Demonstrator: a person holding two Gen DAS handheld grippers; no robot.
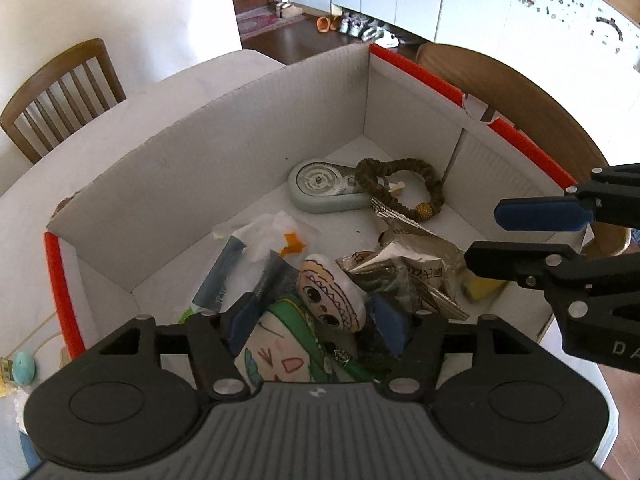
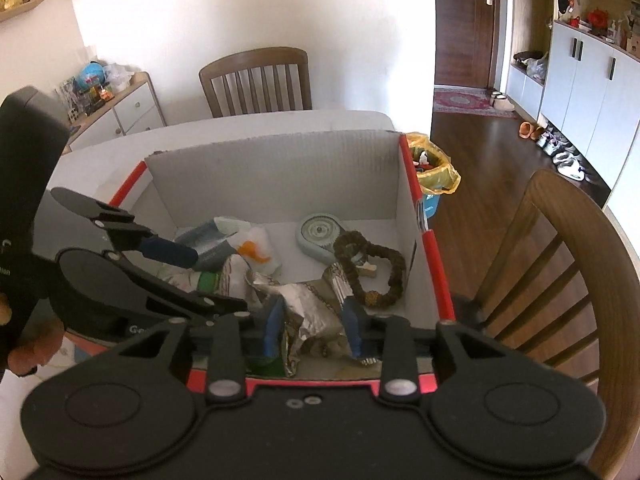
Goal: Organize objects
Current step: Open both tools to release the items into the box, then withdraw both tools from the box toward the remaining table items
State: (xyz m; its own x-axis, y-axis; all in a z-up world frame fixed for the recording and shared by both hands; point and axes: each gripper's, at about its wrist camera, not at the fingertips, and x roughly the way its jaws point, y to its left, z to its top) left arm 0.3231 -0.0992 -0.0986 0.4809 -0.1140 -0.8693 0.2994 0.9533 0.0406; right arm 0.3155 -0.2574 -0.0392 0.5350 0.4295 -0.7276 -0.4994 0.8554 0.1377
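Inside white cardboard box (image 1: 240, 128), painted-face pebble (image 1: 332, 294) atop green drawing (image 1: 288, 344).

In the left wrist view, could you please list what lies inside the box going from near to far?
Green drawn pouch → painted face stone → crumpled foil wrapper → grey-green tape dispenser → brown bead bracelet.

box (image 1: 224, 132): white inside, red rim. Tape dispenser (image 1: 320, 192) pale green. Bead bracelet (image 1: 404, 184) dark brown. Wrapper (image 2: 316, 308) crinkled silver.
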